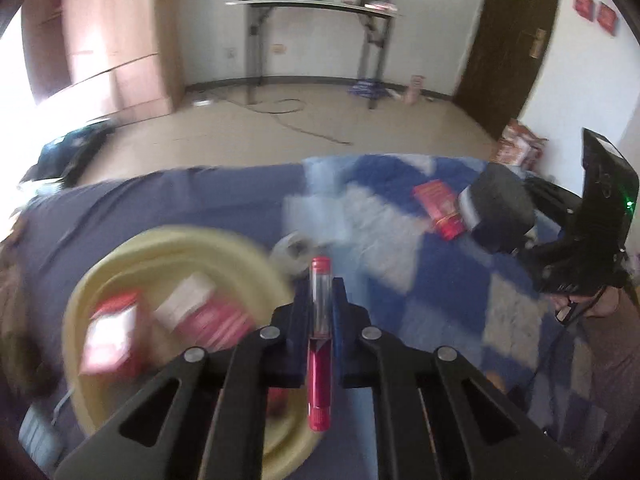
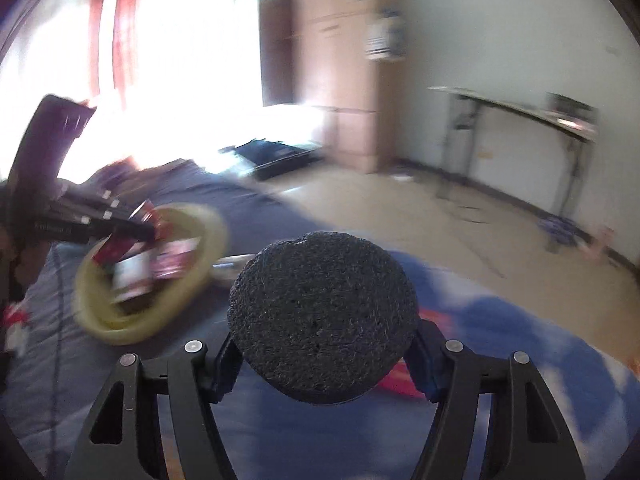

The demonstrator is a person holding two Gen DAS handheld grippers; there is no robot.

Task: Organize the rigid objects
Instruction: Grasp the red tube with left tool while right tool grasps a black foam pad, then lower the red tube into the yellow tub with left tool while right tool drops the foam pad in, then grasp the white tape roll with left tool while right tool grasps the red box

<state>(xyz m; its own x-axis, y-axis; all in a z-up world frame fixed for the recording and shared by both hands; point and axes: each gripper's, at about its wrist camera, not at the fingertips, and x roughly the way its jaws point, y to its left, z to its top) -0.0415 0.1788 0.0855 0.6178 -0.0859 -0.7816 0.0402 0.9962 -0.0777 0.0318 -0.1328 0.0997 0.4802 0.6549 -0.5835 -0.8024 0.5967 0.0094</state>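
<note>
My left gripper is shut on a clear tube with red caps and red liquid, held just right of a yellow bowl on the bed. The bowl holds red and white boxes. My right gripper is shut on a dark grey foam roll, which also shows in the left wrist view. A red packet lies on the blue checked blanket next to that roll. The yellow bowl and the left gripper show at left in the right wrist view.
A white tape roll lies beside the bowl. The bed's far edge faces a tiled floor with a cable, a wardrobe, a folding table and a dark door. Snack bags sit by the bed corner.
</note>
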